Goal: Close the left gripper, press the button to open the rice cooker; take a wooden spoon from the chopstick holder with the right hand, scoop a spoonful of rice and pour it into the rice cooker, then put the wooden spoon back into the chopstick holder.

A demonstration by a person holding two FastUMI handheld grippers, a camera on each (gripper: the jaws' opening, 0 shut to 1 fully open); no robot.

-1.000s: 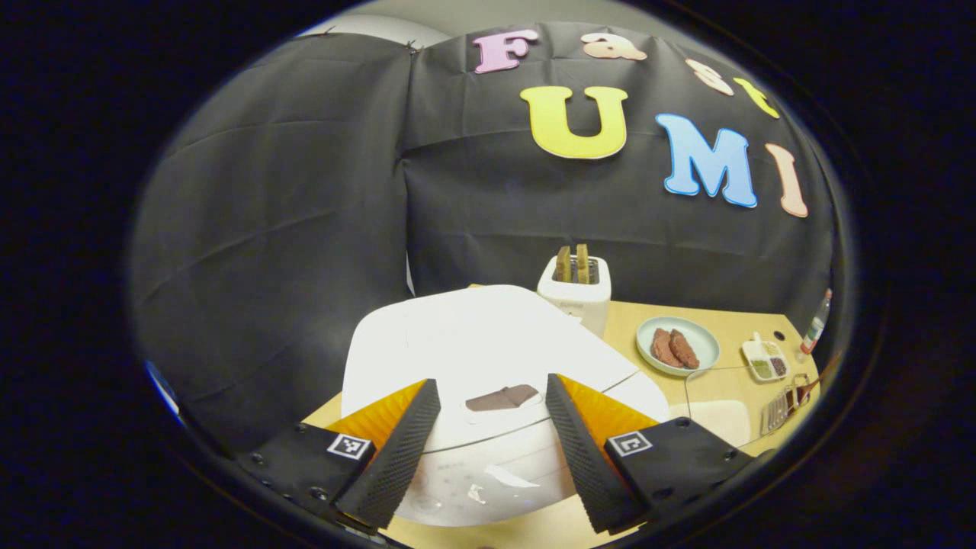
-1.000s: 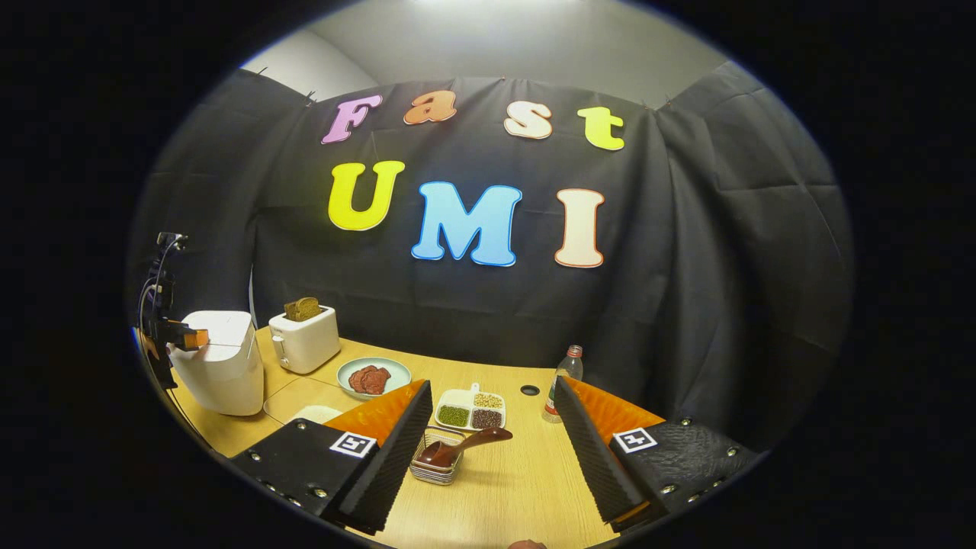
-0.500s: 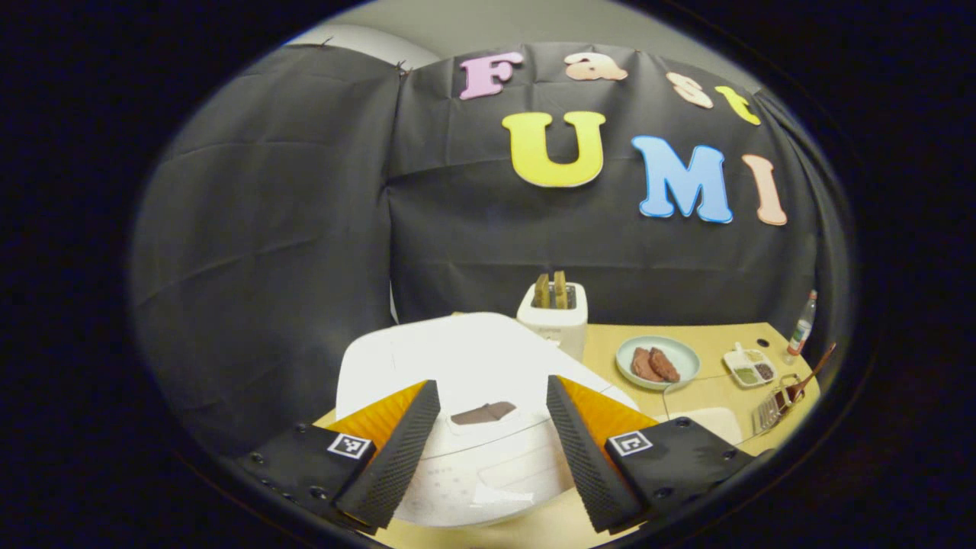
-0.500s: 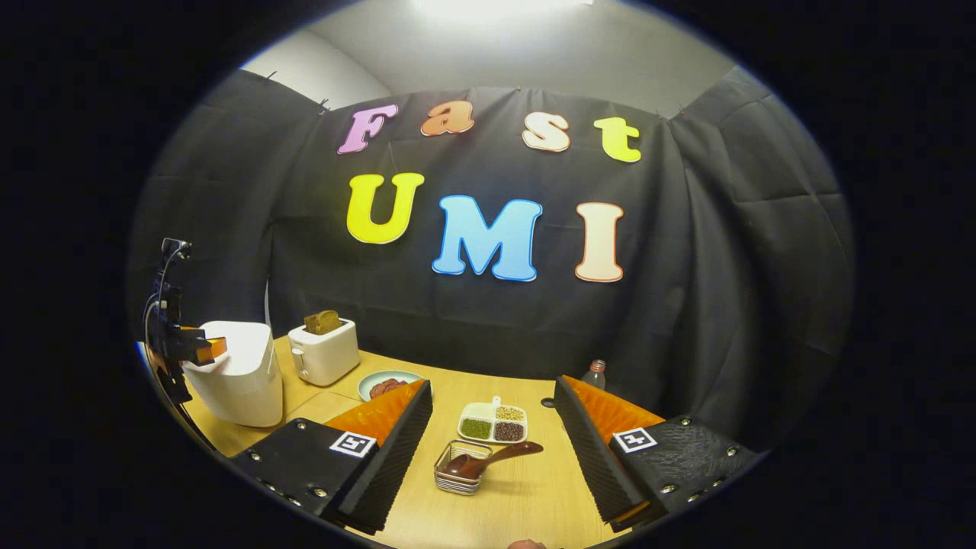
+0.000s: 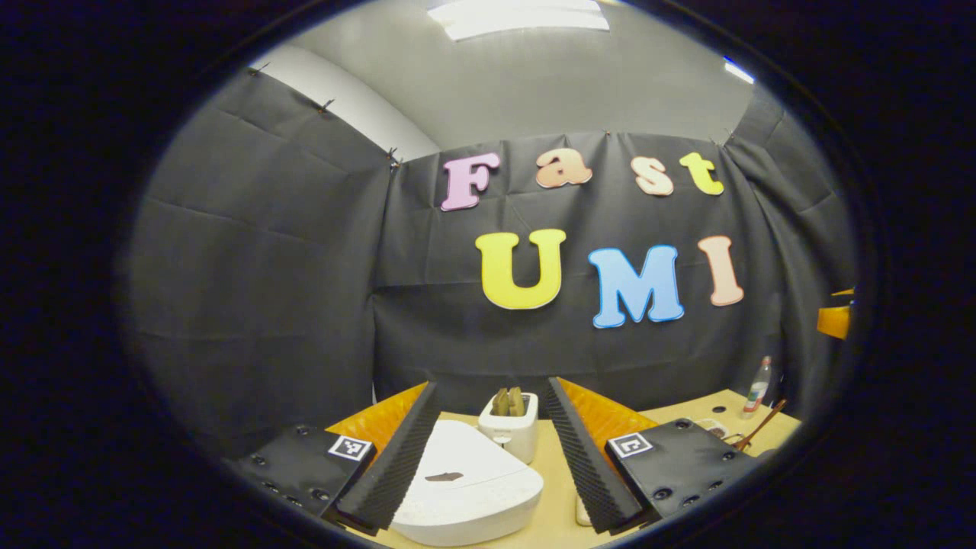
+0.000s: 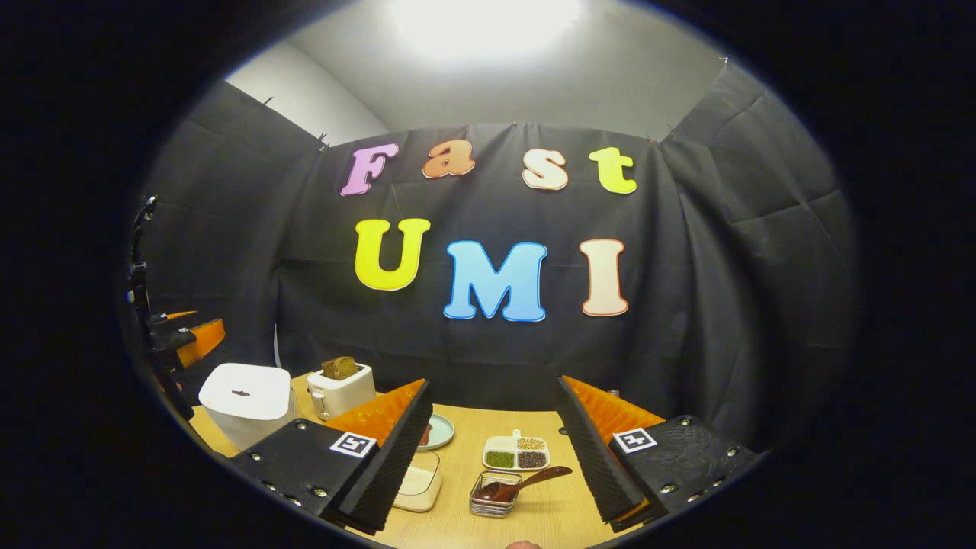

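Note:
The white rice cooker [image 5: 465,488] stands low between my left gripper's fingers, lid down, its small dark button [image 5: 444,476] on top. My left gripper [image 5: 492,387] is open and well above the cooker, touching nothing. In the right gripper view the cooker [image 6: 244,400] is at the far left with the left gripper [image 6: 191,329] hanging above it. My right gripper [image 6: 494,385] is open and empty over the table. Below it a wire chopstick holder [image 6: 496,503] carries the dark wooden spoon [image 6: 526,482]. A clear container of white rice [image 6: 418,482] lies left of the holder.
A white toaster [image 5: 509,431] with bread stands behind the cooker. A plate [image 6: 441,431], a divided dish of beans [image 6: 517,454] and a small bottle [image 5: 757,387] are on the wooden table [image 6: 549,511]. Black cloth walls close the back and sides.
Both grippers have lifted and tipped upward. The left one has drawn back from the cooker, which now looks small and lower down. The lid stays down; both grippers remain open.

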